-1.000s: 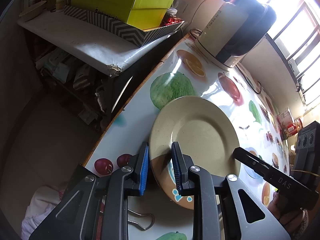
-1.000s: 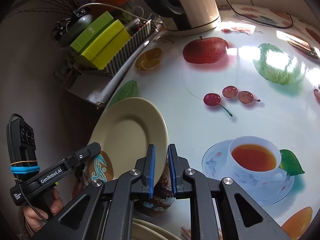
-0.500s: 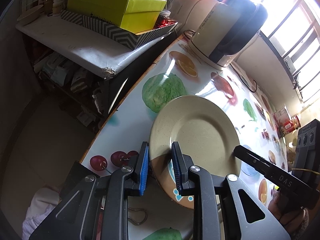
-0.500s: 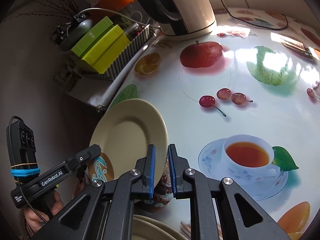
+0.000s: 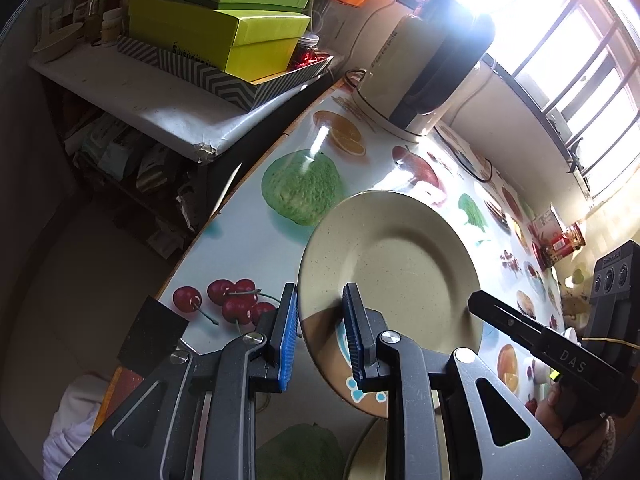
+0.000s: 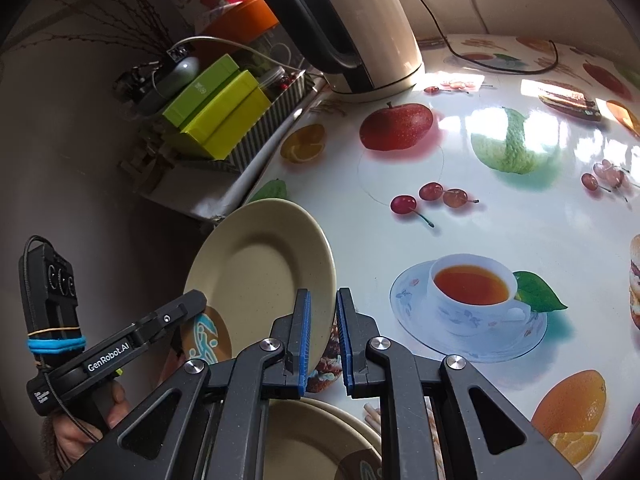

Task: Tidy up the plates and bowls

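Observation:
A beige speckled plate (image 5: 400,264) with a brown and blue patch near its rim hangs tilted above the fruit-print table (image 5: 256,240). My left gripper (image 5: 322,336) is shut on its near left rim, one pad on top and one beneath. My right gripper (image 6: 323,344) is shut on the opposite rim of the same plate (image 6: 256,272). Each gripper shows in the other's view: the right gripper (image 5: 476,300) at the plate's far edge, the left gripper (image 6: 192,306) at its lower left. Below, a stack of similar plates (image 6: 320,440) lies on the table.
A cream and black electric kettle (image 6: 360,28) stands at the table's back with its cable (image 6: 500,66) trailing right. Green and yellow boxes (image 5: 224,32) sit in a striped tray on a side shelf (image 5: 152,104) beyond the table's left edge. Red tins (image 5: 560,240) stand far right.
Both grippers have risen together with the plate held between them; more of the table print, such as the cherries, shows beneath it. Neither grip has altered.

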A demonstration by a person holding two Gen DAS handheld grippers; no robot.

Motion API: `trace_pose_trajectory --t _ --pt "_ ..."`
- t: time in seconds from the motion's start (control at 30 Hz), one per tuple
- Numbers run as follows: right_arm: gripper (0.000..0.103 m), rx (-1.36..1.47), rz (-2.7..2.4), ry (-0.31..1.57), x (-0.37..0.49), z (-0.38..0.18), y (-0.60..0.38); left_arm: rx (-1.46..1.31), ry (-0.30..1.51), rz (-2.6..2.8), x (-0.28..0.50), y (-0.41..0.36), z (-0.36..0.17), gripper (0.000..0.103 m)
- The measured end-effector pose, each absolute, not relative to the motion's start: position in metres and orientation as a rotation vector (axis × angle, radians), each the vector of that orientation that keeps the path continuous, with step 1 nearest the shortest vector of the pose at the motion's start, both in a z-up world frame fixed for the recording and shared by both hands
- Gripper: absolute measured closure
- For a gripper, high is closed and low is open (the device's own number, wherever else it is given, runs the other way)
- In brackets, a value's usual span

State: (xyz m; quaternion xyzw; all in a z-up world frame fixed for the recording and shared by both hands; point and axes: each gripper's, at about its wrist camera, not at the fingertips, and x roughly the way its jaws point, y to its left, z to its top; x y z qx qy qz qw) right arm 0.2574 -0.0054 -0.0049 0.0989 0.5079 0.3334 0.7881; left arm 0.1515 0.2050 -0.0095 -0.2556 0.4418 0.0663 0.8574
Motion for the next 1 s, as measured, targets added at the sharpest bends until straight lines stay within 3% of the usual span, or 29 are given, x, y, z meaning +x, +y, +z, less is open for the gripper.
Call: trace_pose_trajectory --t 1.0 --pt "0.09 0.288 0.678 1.063 0.175 0.007 -0.07 -0.496 0.942 0.054 0.091 0.153 -0.006 0.08"
